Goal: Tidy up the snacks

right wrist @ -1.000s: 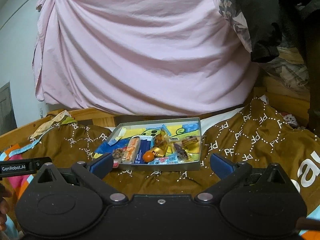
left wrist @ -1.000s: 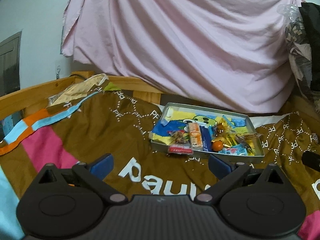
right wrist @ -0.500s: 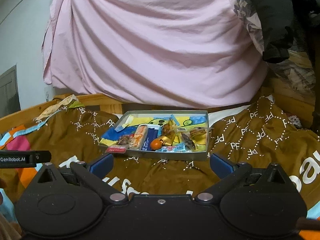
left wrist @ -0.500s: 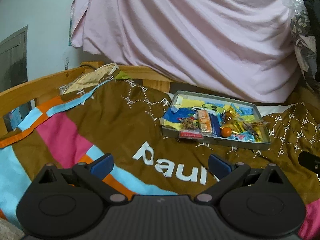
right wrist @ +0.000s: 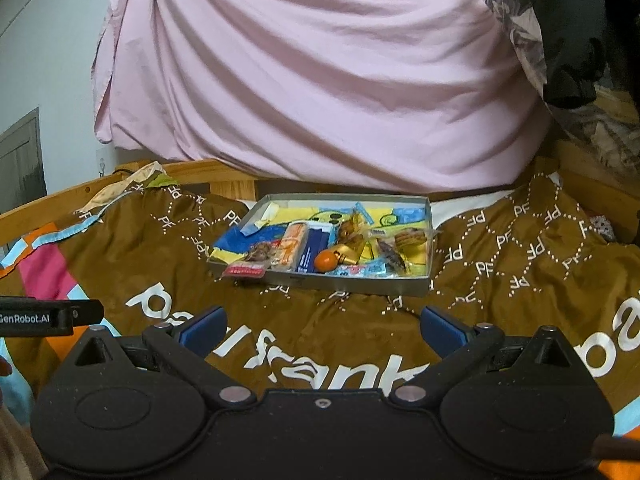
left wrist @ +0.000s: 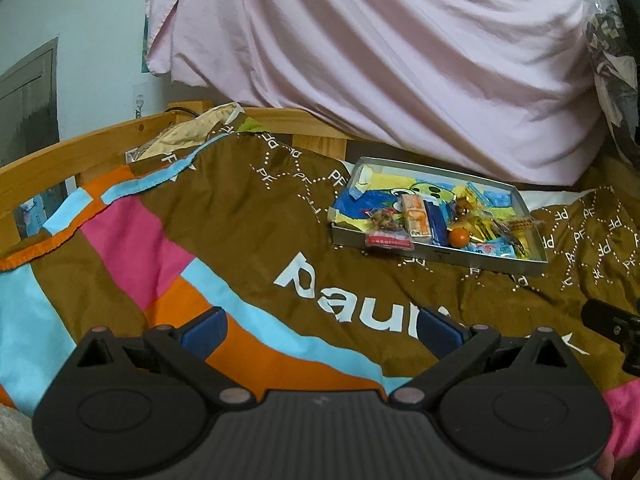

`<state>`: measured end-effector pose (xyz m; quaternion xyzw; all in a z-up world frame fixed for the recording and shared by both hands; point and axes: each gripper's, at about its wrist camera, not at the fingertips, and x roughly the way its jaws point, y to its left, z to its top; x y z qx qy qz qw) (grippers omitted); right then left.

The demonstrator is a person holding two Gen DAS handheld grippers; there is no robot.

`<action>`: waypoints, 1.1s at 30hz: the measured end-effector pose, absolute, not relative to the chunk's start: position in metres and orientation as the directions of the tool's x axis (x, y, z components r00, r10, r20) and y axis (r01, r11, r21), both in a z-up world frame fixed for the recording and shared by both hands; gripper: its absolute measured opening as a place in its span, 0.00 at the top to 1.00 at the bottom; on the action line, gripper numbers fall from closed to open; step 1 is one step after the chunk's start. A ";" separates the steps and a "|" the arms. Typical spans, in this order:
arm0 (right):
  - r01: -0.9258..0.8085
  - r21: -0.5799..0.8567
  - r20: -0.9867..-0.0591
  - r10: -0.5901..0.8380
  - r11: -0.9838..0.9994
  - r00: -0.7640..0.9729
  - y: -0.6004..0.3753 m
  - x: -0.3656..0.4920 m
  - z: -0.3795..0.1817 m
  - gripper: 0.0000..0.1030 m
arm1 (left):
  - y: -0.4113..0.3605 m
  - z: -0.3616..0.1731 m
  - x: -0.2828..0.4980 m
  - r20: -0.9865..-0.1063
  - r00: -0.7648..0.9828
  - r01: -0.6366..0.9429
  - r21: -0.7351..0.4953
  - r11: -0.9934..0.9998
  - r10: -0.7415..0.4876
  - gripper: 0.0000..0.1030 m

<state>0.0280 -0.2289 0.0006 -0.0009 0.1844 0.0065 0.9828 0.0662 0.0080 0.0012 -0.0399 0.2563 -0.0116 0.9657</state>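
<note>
A shallow grey tin tray (left wrist: 434, 257) (right wrist: 320, 281) lies on a brown printed bedspread, holding several wrapped snacks. Among them are an orange ball (left wrist: 458, 236) (right wrist: 325, 260), an orange-and-white bar (left wrist: 414, 219) (right wrist: 292, 246) and a dark blue packet (right wrist: 314, 249). A red packet (left wrist: 389, 242) (right wrist: 245, 270) hangs over the tray's near left rim. My left gripper (left wrist: 320, 330) is open and empty, well short of the tray, which sits ahead to its right. My right gripper (right wrist: 320, 330) is open and empty too, with the tray straight ahead and apart from it.
The bedspread (left wrist: 224, 236) covers the bed, with pink, orange and light-blue bands at the left. A wooden bed rail (left wrist: 60, 160) runs along the left and back. A pink sheet (right wrist: 320, 80) hangs behind. Dark clothing (right wrist: 568, 32) hangs at the upper right.
Both grippers have drawn back from the tray and tilted down, so more bedspread shows ahead of them. The tray and snacks have stayed in place. Both stay open.
</note>
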 end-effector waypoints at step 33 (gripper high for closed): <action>0.000 0.005 -0.387 0.002 1.000 0.922 -0.234 0.032 -0.004 0.01 | 0.006 0.002 0.062 -0.494 0.867 0.020 -0.092 0.996 -0.063 0.00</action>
